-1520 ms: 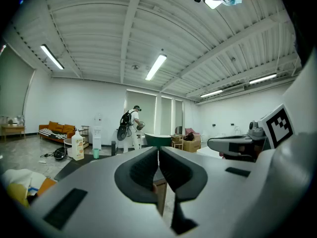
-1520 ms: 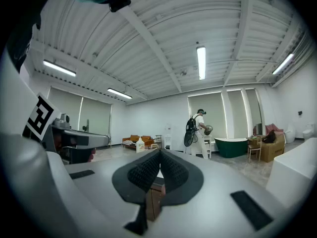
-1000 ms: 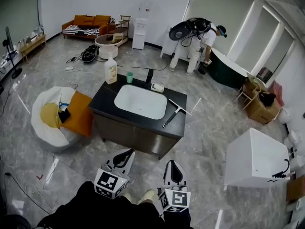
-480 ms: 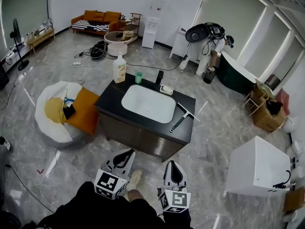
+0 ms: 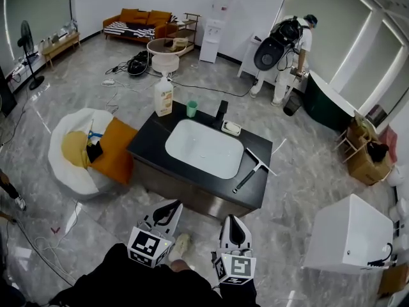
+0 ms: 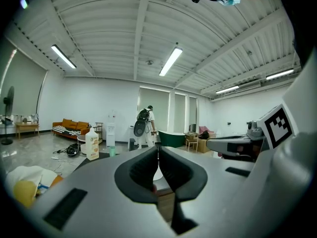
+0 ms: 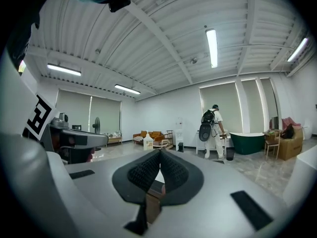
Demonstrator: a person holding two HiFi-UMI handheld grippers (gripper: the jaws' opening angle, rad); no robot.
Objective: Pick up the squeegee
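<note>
- Both hand-held grippers, the left gripper (image 5: 169, 206) and the right gripper (image 5: 231, 219), sit low in front of us with their jaws pressed together and nothing between them; each gripper view shows the pads meeting, with only the room beyond.
- Over the last second the black vanity (image 5: 148, 147) has drawn nearer to both grippers in the head view, while the grippers keep their places at the bottom of it. We judge that we are walking up to the vanity and that no reach has begun.
- Ahead of the gap between the two grippers lies the white basin (image 5: 204, 148), set into the vanity top.
- Ahead of the right gripper and a little to its right, the squeegee (image 5: 252, 169) lies flat on the vanity top just right of the basin. Its dark handle points back toward us and its pale blade lies across the far end.
- We see that the squeegee is well apart from both grippers and nearer the right one. We reckon the right gripper will take it, and its jaws must part first.
</note>
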